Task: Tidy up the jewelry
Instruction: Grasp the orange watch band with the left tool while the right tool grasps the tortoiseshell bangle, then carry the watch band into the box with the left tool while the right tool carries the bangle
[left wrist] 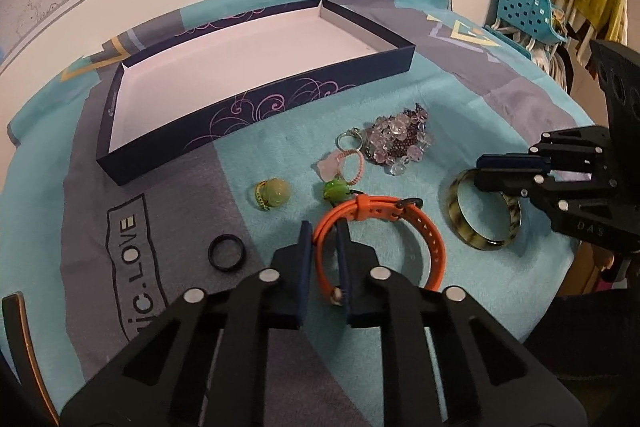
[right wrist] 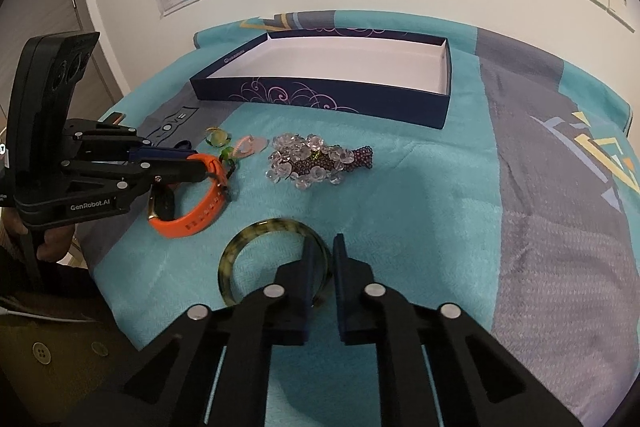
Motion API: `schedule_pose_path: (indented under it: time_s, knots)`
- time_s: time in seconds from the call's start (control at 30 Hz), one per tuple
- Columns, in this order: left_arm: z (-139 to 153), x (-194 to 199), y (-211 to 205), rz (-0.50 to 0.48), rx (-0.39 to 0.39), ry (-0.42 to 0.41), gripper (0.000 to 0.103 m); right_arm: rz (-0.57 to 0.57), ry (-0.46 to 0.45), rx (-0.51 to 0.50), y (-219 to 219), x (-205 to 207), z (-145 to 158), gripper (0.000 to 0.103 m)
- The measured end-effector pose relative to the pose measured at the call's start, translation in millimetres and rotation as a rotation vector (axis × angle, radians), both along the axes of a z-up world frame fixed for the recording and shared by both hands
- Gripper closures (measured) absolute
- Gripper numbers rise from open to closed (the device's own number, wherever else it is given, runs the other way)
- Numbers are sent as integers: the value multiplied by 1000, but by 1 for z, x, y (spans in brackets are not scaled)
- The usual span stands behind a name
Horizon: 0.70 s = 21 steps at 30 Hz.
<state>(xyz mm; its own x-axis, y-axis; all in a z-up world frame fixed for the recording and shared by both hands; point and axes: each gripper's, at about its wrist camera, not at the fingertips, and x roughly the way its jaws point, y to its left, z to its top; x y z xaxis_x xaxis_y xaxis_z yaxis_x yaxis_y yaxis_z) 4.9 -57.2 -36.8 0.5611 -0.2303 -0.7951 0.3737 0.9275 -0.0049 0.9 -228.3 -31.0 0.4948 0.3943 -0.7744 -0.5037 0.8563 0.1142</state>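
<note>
Fingers of the left gripper point(left wrist: 324, 227) straddle the orange watch strap point(left wrist: 424, 227), narrowly parted, one inside its loop. Those of the right gripper point(right wrist: 324, 247) likewise pinch the tortoiseshell bangle's point(right wrist: 240, 247) rim. Neither grip looks firm; a thin edge hold could let either slip before the empty box point(left wrist: 256, 99) ahead.

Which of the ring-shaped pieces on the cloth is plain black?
The small black ring, lying alone on the grey stripe left of the left gripper. The orange strap and the mottled bangle are far bigger and coloured.
</note>
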Motion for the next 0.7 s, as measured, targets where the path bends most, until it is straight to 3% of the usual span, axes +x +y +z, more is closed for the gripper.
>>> schedule_pose_path:
  time_s: [0.13, 0.33, 0.7]
  knots:
    - [2, -2, 2, 12, 7, -5, 93, 3, 2, 7, -1, 2, 1, 97]
    - [8, -2, 21, 50, -66, 19, 94, -5, 1, 63, -7, 6, 8, 97]
    - [36, 15, 57, 140, -158, -16, 93, 0, -77, 110, -4, 30, 39, 97]
